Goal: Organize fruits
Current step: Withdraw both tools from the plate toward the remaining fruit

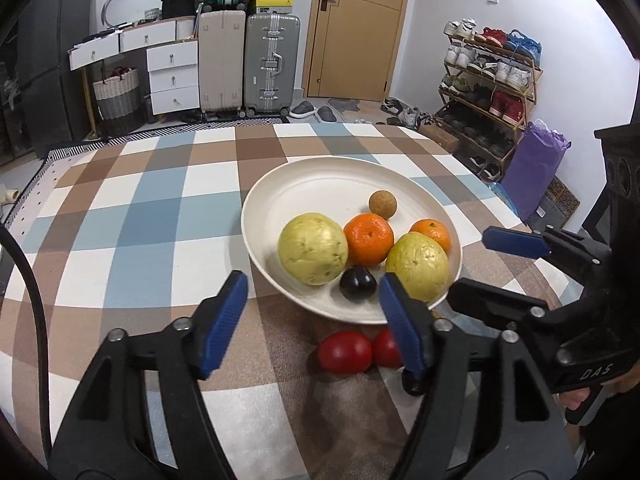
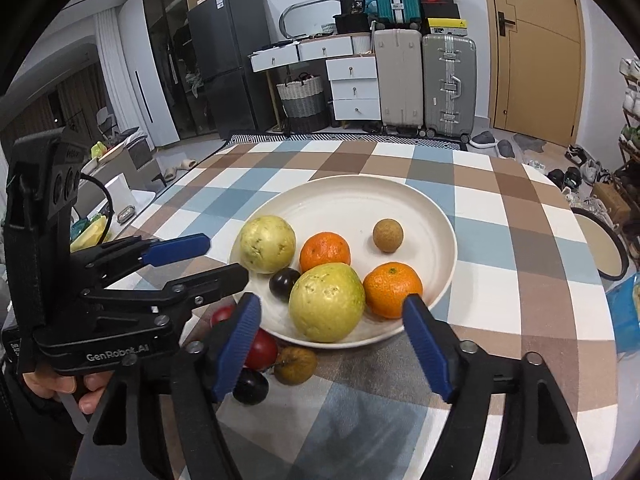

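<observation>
The cream plate (image 2: 436,216) sits on the checked counter (image 2: 500,320), near its front edge, and already carries six fruits: two pale green guavas (image 2: 326,302), two oranges (image 2: 392,290), a small brown longan (image 2: 387,235) toward the plate's far side, and a dark plum (image 2: 284,284) between the guavas. Left to gather, between the plate's near rim and the counter's front edge, are two red tomatoes (image 1: 345,351), a second dark plum (image 2: 251,387) and a second brown longan (image 2: 295,365), all lying close together. By my reckoning the work is a little over half done.

The left tongs (image 1: 314,322) stand well open and empty, hovering over the near rim with the tomatoes just below them. The right tongs (image 2: 332,346) are also spread wide and grip nothing; the nearer guava shows between their blue pads (image 2: 236,346) without either pad pressing on it.
</observation>
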`<control>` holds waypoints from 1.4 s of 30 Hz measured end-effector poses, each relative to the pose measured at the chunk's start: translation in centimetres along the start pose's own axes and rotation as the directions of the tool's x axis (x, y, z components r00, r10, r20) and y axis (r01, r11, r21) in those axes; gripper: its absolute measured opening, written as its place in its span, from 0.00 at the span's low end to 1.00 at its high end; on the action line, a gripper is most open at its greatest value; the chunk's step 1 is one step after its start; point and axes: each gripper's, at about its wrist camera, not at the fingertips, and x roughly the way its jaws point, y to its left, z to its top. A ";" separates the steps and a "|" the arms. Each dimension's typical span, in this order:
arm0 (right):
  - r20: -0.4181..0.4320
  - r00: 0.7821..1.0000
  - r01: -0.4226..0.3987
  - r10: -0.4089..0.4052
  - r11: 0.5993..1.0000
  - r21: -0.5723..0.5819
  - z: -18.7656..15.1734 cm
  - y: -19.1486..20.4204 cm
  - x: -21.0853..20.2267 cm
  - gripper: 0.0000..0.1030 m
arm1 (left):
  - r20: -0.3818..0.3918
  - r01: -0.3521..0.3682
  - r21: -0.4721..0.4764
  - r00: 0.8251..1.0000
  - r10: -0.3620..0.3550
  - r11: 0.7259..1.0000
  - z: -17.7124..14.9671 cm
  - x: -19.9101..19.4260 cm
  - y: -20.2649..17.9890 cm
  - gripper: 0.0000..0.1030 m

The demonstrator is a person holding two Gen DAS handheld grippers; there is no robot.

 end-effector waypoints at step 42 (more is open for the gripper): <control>-0.140 0.980 0.135 -0.139 0.990 -0.042 -3.7 0.6 1.1 0.99 | 0.020 -0.018 -0.049 1.000 0.019 0.999 -3.2 -2.7 1.6 0.99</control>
